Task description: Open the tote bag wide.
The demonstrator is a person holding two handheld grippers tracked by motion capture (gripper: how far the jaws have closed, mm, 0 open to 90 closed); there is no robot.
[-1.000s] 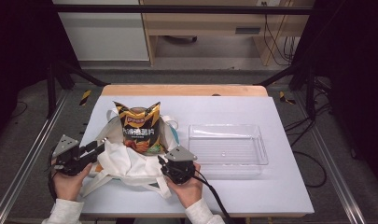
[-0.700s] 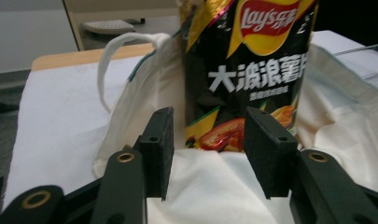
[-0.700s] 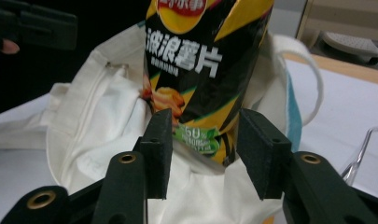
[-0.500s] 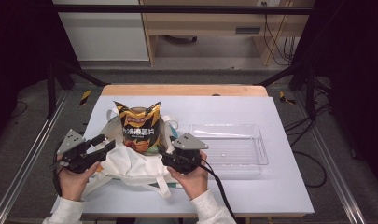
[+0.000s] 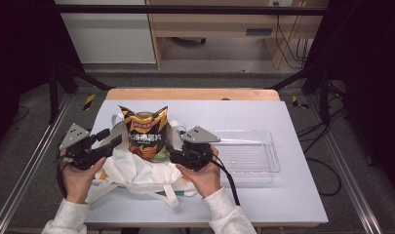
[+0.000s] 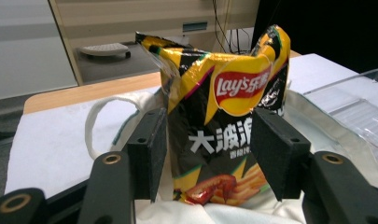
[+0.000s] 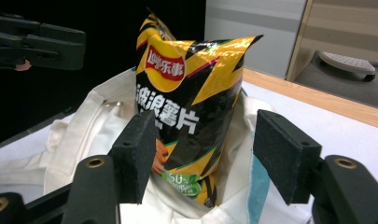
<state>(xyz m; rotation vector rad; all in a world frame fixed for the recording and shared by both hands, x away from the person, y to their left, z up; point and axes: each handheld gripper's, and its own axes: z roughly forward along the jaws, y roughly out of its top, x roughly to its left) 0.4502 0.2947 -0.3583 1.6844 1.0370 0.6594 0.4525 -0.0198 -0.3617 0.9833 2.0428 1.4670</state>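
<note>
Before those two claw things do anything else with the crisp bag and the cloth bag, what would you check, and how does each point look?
1. Chip bag standing upright in the white tote bag: ok.
2. Left gripper free of the chip bag: ok; its jaws have just been opening, and they stand apart short of the bag.
3. Right gripper let go: ok; its jaws have just been opening too, with nothing pressed between them.
4. Bag fully inside the tote: not ok, most of it sticks out above the cloth.
5. Tote handles free of the jaws: ok in the left gripper view.
6. Clear tray out of the way: ok, it sits apart to the right.
</note>
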